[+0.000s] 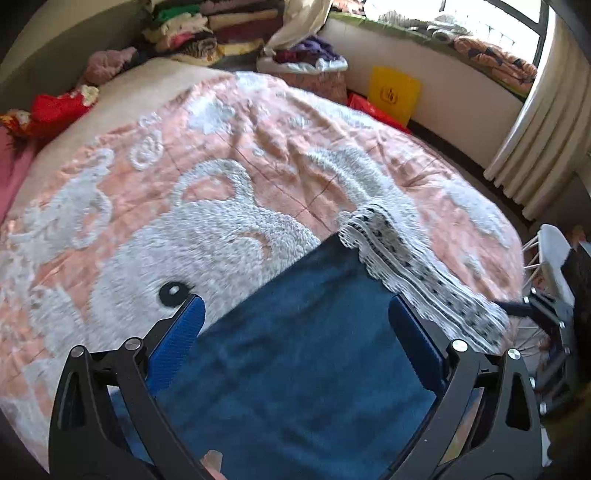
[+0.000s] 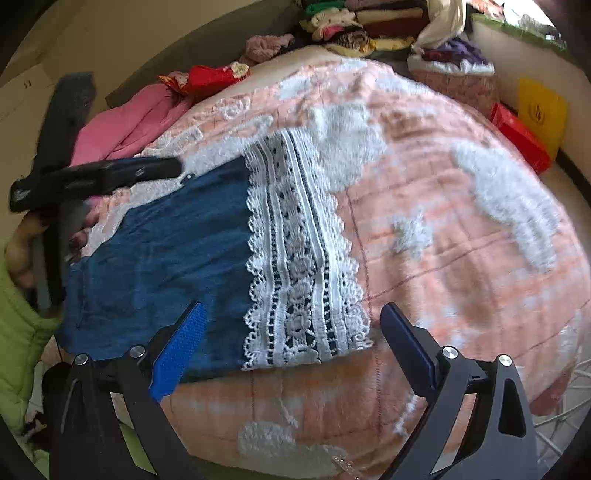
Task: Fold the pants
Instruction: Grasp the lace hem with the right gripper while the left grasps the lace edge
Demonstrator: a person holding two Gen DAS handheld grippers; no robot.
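Note:
Blue denim pants (image 2: 162, 258) with a white lace hem (image 2: 299, 266) lie folded flat on the pink and white bedspread (image 2: 443, 229). In the left wrist view the pants (image 1: 306, 354) fill the space under my open left gripper (image 1: 295, 314), with the lace hem (image 1: 413, 269) to the right. My right gripper (image 2: 291, 321) is open and empty, hovering over the near edge of the lace hem. The left gripper's black body (image 2: 96, 177) shows at the far side of the pants in the right wrist view.
Stacked folded clothes (image 1: 221, 22) and a laundry pile (image 1: 306, 55) lie beyond the bed. A pink garment (image 2: 125, 122) and a red cloth (image 2: 207, 77) lie at the bed's head. A yellow box (image 1: 395, 92) leans on the wall. A white wire rack (image 1: 546, 266) stands right.

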